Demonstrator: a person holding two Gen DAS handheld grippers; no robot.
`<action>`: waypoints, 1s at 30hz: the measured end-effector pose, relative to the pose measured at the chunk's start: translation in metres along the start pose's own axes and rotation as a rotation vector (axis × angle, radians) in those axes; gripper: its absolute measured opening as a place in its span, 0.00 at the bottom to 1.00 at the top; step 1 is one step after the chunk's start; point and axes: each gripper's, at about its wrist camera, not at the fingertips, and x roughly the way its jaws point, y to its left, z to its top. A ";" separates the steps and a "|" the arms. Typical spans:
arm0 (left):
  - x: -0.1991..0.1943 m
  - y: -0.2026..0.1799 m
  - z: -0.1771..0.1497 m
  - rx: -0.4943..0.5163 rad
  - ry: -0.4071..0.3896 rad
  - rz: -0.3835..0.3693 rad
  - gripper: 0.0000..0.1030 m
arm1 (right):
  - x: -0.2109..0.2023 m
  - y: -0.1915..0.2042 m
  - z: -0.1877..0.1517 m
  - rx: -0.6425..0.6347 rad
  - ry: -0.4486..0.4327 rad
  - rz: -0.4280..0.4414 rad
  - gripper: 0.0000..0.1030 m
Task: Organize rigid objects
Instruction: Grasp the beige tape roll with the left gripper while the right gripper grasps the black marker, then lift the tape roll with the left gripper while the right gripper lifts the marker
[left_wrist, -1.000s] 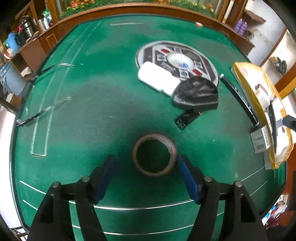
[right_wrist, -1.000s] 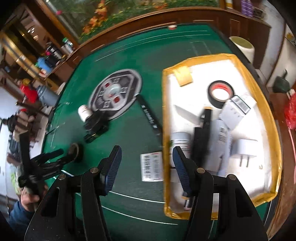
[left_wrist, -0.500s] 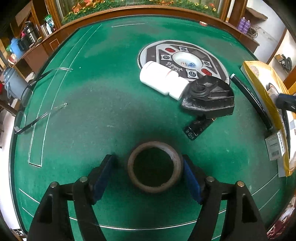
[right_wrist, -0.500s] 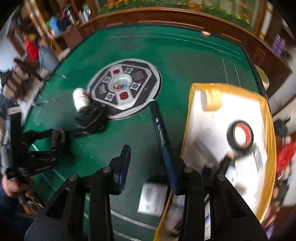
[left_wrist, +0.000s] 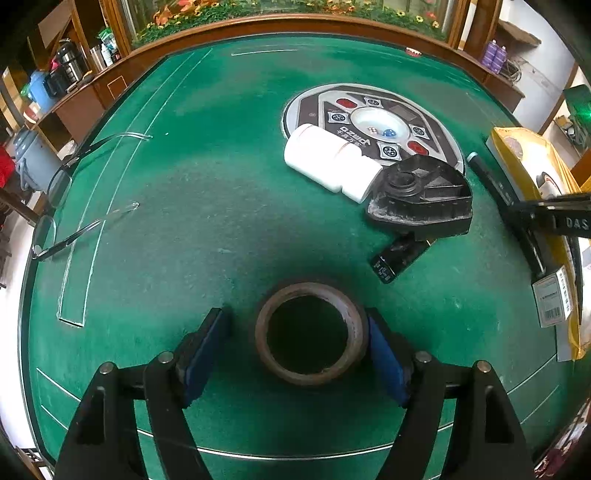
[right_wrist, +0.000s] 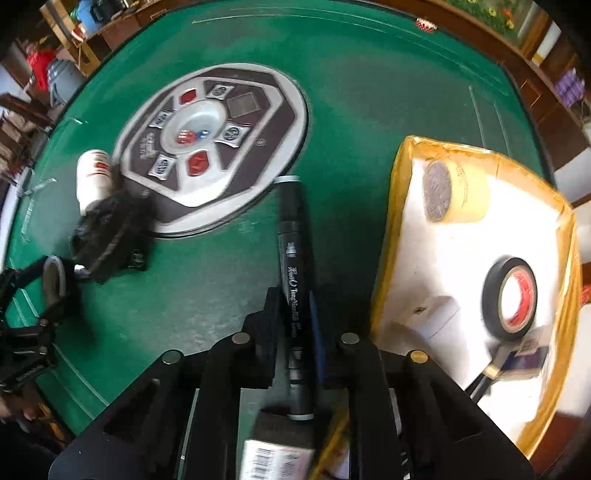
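On the worktop (right_wrist: 229, 295) beside the tray (right_wrist: 388, 236), my right claw (right_wrist: 293, 325) has just clamped on the marker (right_wrist: 293, 258); lift level. Left claw (left_wrist: 291, 347) apart around tape roll (left_wrist: 312, 332) (centre before squeezing).

The left tongs (left_wrist: 297, 345) point steeply down at the bottom centre of the left wrist view, jaws spread wide and just opening further, blue pads (left_wrist: 201, 356) on either side of a tape ring. The right tongs (right_wrist: 295, 325), low centre in the right wrist view, have just closed, pinching a black marker (right_wrist: 293, 266).
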 end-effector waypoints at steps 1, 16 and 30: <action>0.000 0.000 0.000 -0.002 0.001 0.001 0.75 | -0.001 0.004 -0.002 0.012 0.002 0.038 0.13; 0.003 0.007 0.001 -0.022 0.003 -0.002 0.85 | -0.013 0.063 -0.068 -0.034 0.027 0.138 0.14; -0.021 -0.025 -0.024 0.045 -0.021 -0.078 0.57 | -0.024 0.065 -0.094 -0.023 -0.038 0.146 0.14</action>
